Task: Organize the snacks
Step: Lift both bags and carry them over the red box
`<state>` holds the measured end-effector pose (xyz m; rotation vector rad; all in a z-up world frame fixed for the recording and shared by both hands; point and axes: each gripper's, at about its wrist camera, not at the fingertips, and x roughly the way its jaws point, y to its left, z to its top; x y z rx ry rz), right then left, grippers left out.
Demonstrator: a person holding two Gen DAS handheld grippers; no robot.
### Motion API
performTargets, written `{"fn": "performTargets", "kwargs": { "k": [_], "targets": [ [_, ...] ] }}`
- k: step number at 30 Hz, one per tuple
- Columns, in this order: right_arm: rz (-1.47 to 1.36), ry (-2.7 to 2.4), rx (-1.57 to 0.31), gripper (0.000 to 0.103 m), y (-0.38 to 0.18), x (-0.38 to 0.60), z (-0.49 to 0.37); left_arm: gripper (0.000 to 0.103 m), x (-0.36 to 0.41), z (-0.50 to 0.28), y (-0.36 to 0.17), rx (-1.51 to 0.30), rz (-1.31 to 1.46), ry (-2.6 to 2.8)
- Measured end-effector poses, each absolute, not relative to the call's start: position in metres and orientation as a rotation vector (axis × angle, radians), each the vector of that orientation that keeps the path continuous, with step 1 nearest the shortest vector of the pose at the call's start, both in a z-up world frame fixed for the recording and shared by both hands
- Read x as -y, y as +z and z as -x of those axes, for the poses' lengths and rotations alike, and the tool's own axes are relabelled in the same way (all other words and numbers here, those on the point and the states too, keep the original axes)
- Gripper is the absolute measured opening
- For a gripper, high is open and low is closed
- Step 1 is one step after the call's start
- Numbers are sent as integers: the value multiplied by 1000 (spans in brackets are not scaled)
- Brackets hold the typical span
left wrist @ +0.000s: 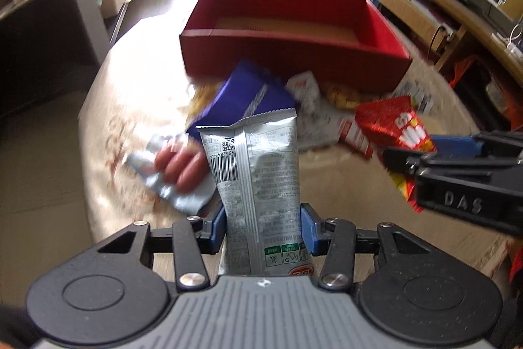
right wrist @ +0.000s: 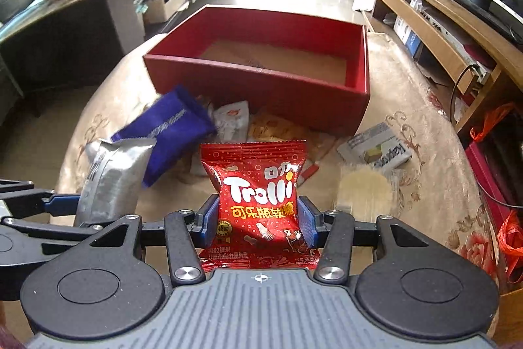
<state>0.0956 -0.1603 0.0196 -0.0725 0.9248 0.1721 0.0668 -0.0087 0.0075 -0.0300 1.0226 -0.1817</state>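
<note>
Left wrist view: left gripper point(left wrist: 263, 226) has its jaws clamped on a silver pack point(left wrist: 258, 172), held upright w/ barcode side facing the cam. Red box point(left wrist: 294, 54) sits far centre on the surface point(left wrist: 137, 80), open top, looks empty from here. Between the pack and the box: blue bag point(left wrist: 243, 94), white packet point(left wrist: 305, 87), yellow snacks point(left wrist: 341, 97) against the box's near wall, all blurred. Silver sausage pack point(left wrist: 170, 172) lies near left. Right gripper point(left wrist: 421, 156) comes in from the right w/ red Trolli bag point(left wrist: 397, 123).

Right wrist view: right gripper point(right wrist: 258, 218) jaws closed on the Trolli bag point(right wrist: 258, 192), upright, label readable. Box point(right wrist: 261, 80) far centre, only cardboard floor showing, so nothing packed yet. Left gripper point(right wrist: 70, 206) near left holding the silver pack point(right wrist: 111, 175). Still loose on the surface point(right wrist: 425, 152): blue bag point(right wrist: 173, 126), white packet point(right wrist: 233, 118), yellow snacks point(right wrist: 278, 130), grey boxed snack point(right wrist: 376, 148) right of centre, round pale wafer pack point(right wrist: 366, 188) near right.

Progress, my read: early. Two items in hand, none in the box, at least five left.

Room: box's near wall must be cleared from above; box interior wide open. Grippers close side by side, so could clash if both drop at once. Surface edge curves away on the left & right; grey box is nearer the right edge.
</note>
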Motion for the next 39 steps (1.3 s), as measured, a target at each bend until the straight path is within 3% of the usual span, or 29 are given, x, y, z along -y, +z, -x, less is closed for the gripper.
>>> {"fn": "performTargets", "kwargs": {
  "k": [26, 39],
  "targets": [
    [-24, 83, -840, 57, 38, 167, -216, 42, 33, -230, 54, -860, 23, -152],
    [-27, 44, -842, 57, 19, 175, -274, 42, 55, -298, 30, -858, -34, -110]
  ]
}}
